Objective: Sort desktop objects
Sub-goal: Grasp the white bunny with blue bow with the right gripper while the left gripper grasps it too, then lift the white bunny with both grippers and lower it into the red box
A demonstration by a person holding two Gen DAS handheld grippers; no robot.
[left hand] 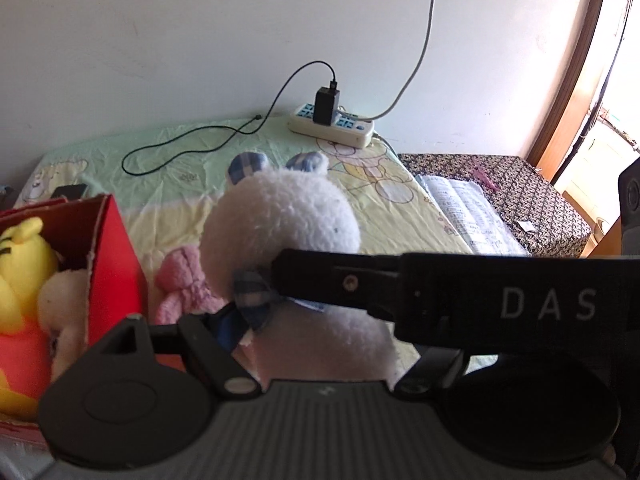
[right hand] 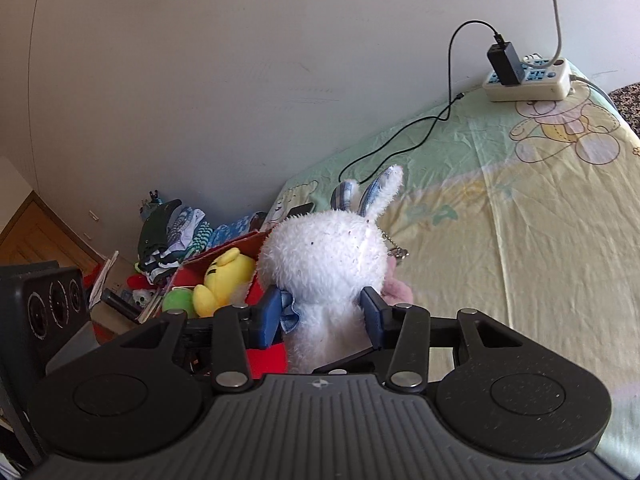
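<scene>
A white plush rabbit (left hand: 280, 216) with blue checked ears and a bow hangs above the bed, gripped from two sides. In the right wrist view my right gripper (right hand: 320, 316) is shut on the rabbit (right hand: 320, 256), its blue pads pressing both sides of the neck. My left gripper (left hand: 304, 320) holds the rabbit's body lower down. Its left pad touches the bow, and its right finger is hidden behind the right gripper's black finger (left hand: 360, 280). To the left stands a red box (left hand: 116, 264) holding a yellow plush bear (left hand: 24, 264). A pink plush (left hand: 180, 280) lies on the sheet beside the box.
A power strip (left hand: 332, 124) with a black charger sits at the wall, and its cable (left hand: 180, 152) loops over the sheet. An open book (left hand: 460, 208) lies at the bed's right edge beside a patterned box. A phone (left hand: 70, 191) lies behind the red box. Clutter is piled on the floor (right hand: 172, 240).
</scene>
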